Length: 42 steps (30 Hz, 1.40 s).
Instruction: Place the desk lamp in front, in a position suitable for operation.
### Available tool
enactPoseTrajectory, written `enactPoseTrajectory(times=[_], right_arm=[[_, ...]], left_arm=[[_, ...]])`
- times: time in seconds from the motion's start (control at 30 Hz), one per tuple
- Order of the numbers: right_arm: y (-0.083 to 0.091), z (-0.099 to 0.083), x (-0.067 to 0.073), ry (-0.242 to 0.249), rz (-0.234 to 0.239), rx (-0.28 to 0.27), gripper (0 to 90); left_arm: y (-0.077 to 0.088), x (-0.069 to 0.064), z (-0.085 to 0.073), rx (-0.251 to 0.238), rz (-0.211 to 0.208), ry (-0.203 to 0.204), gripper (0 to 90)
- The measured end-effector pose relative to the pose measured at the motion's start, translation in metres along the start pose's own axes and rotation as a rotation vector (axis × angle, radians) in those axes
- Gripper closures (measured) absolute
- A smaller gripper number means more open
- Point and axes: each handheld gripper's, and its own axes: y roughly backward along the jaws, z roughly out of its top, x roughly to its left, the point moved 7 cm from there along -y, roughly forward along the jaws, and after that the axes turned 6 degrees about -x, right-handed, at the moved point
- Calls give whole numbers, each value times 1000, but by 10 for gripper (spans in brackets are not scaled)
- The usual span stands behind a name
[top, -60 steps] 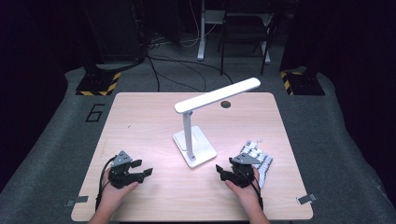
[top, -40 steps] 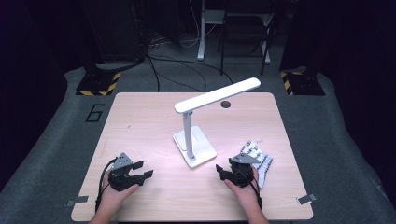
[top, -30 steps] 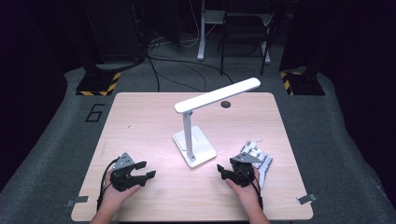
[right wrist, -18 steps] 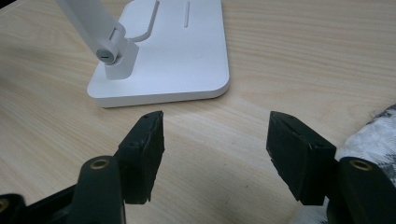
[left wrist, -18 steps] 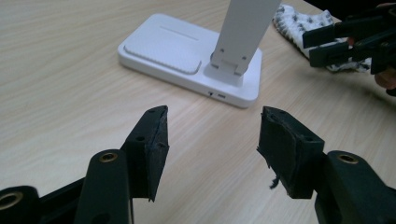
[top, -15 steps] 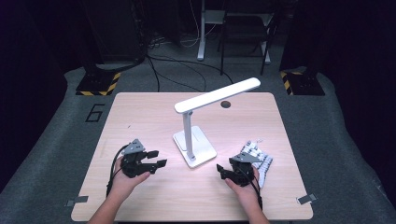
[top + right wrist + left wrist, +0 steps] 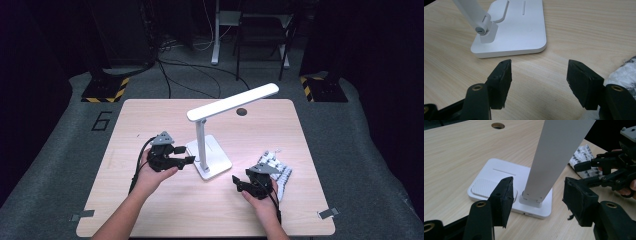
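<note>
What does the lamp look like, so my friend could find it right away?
Look at the middle of the wooden table. The desk lamp stands there, all white, on a flat square base with a thin post and a long slanted bar on top. The patterned cloth beside it lies flat.

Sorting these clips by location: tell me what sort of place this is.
Likely a lab or studio recording bay: a lone wooden table on grey floor matting, hazard-striped stand bases, and loose cables against dark surroundings.
</note>
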Motion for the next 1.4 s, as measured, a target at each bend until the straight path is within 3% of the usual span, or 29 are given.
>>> enactPoseTrajectory(times=[0.17, 0.33, 0.4, 0.53, 0.67, 0.7, 0.73, 0.87, 0.97, 1.03, 1.27, 1.4], right_arm=[[0, 0, -2, -5, -1, 2, 361], [0, 0, -2, -8, 9, 0, 360], [0, 0, -3, -18, 7, 3, 360], [0, 0, -4, -12, 11, -3, 360], [0, 0, -4, -14, 12, 0, 360], [0, 0, -4, -15, 12, 0, 360], [0, 0, -4, -15, 12, 0, 360], [0, 0, -4, -23, 13, -7, 360], [0, 1, -6, -21, 14, -11, 360], [0, 0, -6, -34, 14, -6, 360], [0, 0, -8, -41, 13, -10, 360], [0, 0, -8, -63, 12, -9, 360]], left_arm=[[-17, -5, 3, 12, -4, -3, 336], [-26, -8, 5, 11, -7, -27, 338], [-27, -8, 7, -4, 20, -41, 339], [-28, -11, 10, -12, -17, -39, 353], [-29, -11, 14, -8, 8, -67, 357], [-30, -11, 15, -15, 3, -61, 383], [-30, -10, 16, -14, 13, -81, 414], [-30, -11, 21, -47, 28, -109, 418], [-31, -11, 22, -43, 27, -111, 397], [-31, -11, 21, -35, 12, -68, 400], [-30, -13, 22, -31, 20, -110, 476], [-32, -12, 22, -33, 9, -102, 480]])
